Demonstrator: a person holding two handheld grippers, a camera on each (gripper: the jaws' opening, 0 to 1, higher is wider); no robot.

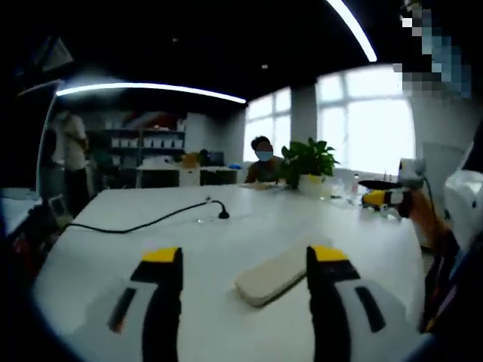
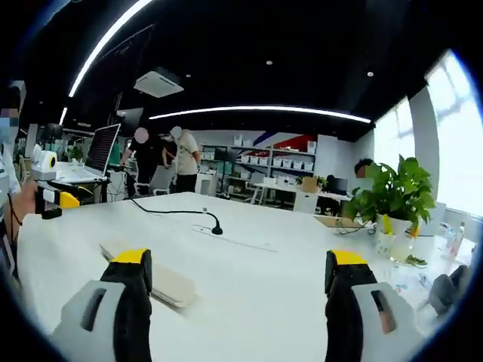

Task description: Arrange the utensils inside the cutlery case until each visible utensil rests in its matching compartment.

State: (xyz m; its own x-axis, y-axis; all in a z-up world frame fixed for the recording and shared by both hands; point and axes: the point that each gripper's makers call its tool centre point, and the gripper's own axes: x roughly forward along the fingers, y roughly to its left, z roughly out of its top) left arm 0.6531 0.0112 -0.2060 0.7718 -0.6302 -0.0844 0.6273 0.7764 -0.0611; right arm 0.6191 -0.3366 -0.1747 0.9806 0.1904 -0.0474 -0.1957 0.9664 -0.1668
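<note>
Cream-coloured, flat, oblong cutlery case (image 1: pixel 272 276) with rounded ends lies closed on the white table (image 1: pixel 226 234); no utensils visible. In the left gripper view the case sits between the jaws, close against the inner side of the right-hand one, angled across the table. In the right gripper view the same case (image 2: pixel 162 277) lies low at left, partly behind the left-hand jaw.

Left gripper (image 1: pixel 245 290): black jaws with yellow tips, spread wide, holding nothing. Right gripper (image 2: pixel 240 298): jaws likewise wide apart and empty, above bare table.

Black cable with a small black plug end (image 1: pixel 151 221) runs across the table beyond the case; also seen in the right gripper view (image 2: pixel 181 213). Green potted plant (image 1: pixel 309 162) stands at the far edge. Seated person in a face mask (image 1: pixel 263 160) behind it.
</note>
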